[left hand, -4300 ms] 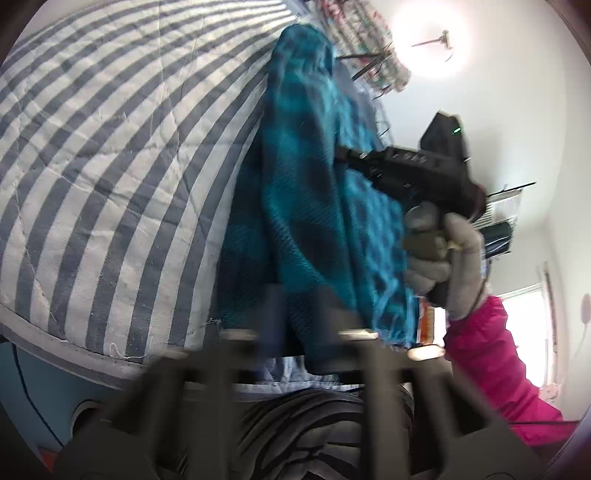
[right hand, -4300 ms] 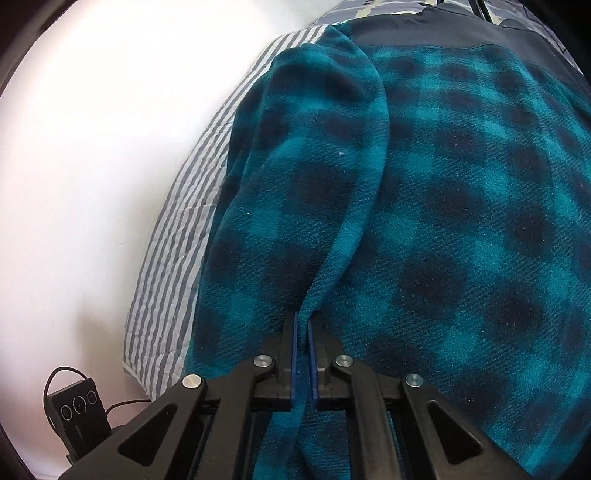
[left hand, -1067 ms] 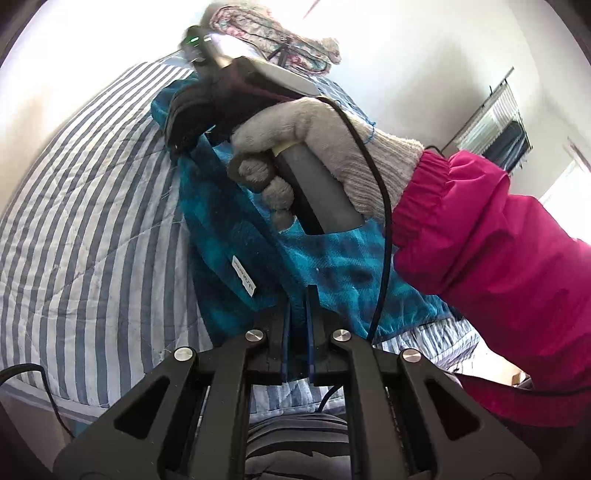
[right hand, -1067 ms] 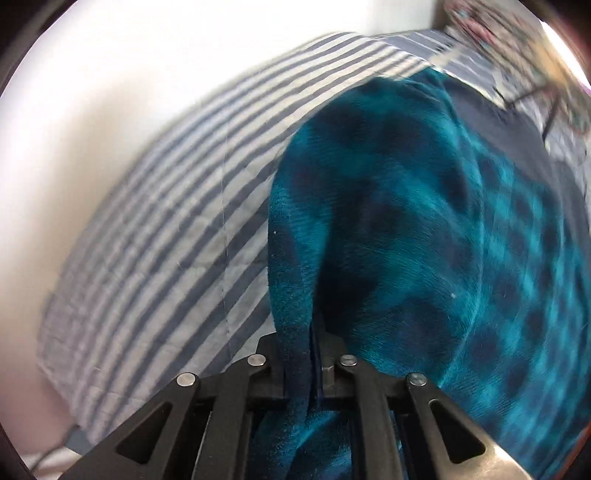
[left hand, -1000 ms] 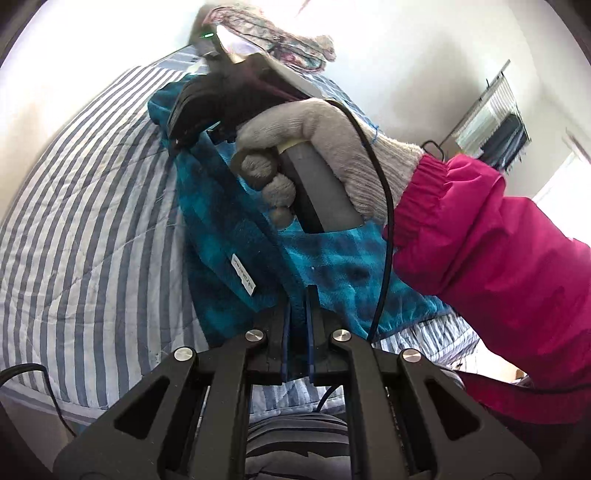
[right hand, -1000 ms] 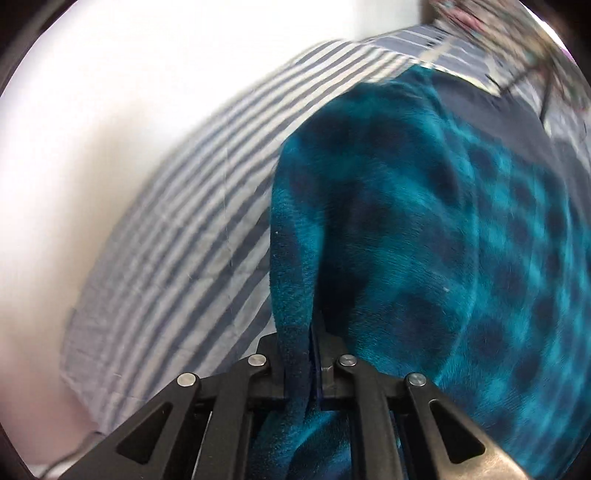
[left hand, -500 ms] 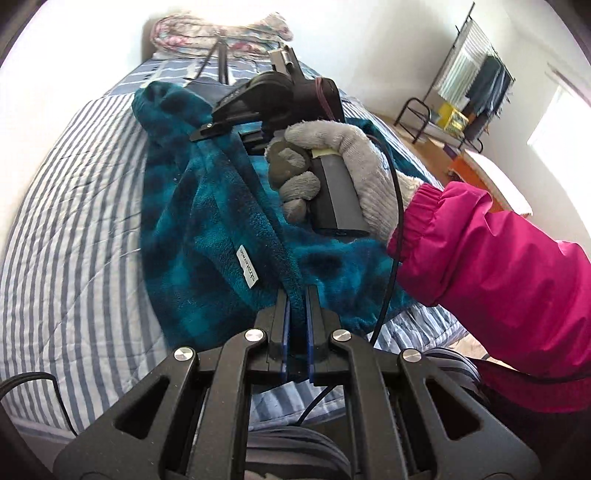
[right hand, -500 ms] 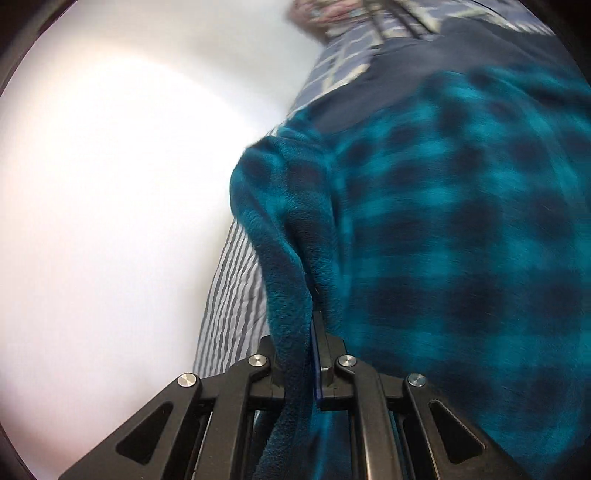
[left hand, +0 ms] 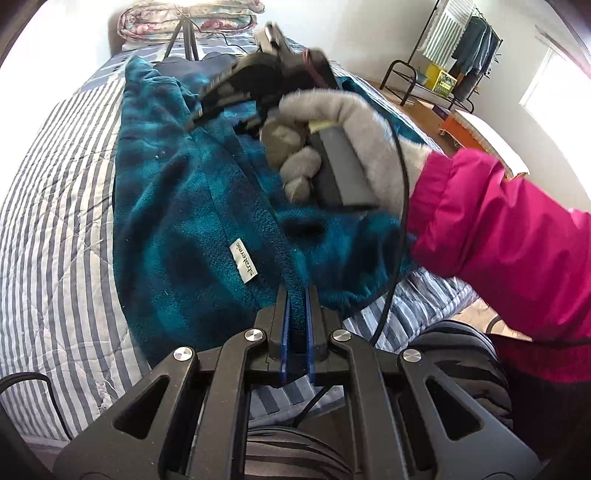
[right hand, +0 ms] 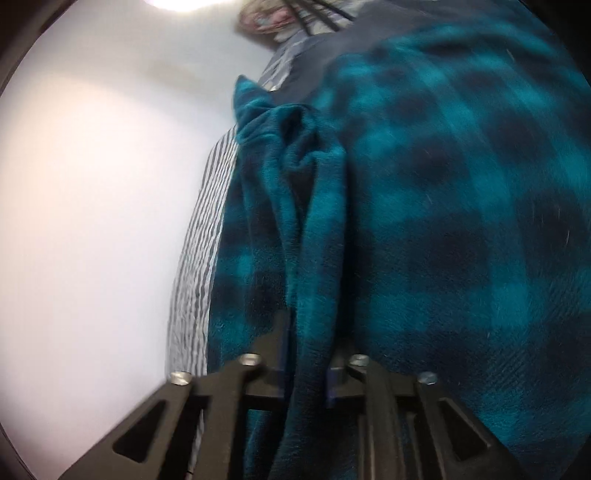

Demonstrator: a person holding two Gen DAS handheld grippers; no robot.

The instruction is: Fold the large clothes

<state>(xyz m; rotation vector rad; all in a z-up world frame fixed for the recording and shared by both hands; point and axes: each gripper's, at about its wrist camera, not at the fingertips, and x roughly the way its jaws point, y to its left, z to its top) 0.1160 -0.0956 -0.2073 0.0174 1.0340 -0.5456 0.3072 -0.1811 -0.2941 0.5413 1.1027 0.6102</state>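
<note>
From my left wrist, my left claw (left hand: 296, 295) is clamped tight on a fold of the teal plaid fleece (left hand: 192, 206), its blue pads pinching the hem at the near edge of the bed (left hand: 48, 221). The fleece lies heaped along the striped quilt, a white label (left hand: 243, 263) showing on its inner side. Above it my right hand (left hand: 332, 147), in a grey knit glove with a pink sleeve (left hand: 509, 236) behind it, holds the other tool, whose black jaws reach down over the upper part of the garment. A tripod (left hand: 183, 37) and a rolled floral quilt (left hand: 188, 16) sit at the head of the bed, and a clothes rack (left hand: 458, 44) stands by the far wall. From my right wrist, blurred, my right claw (right hand: 306, 347) is opening, with a bunched fold of the fleece (right hand: 443, 229) hanging between the jaws; the pads stand slightly off the cloth. The striped quilt (right hand: 199, 236) shows as a narrow strip to the left, against the white wall (right hand: 92, 203).
</note>
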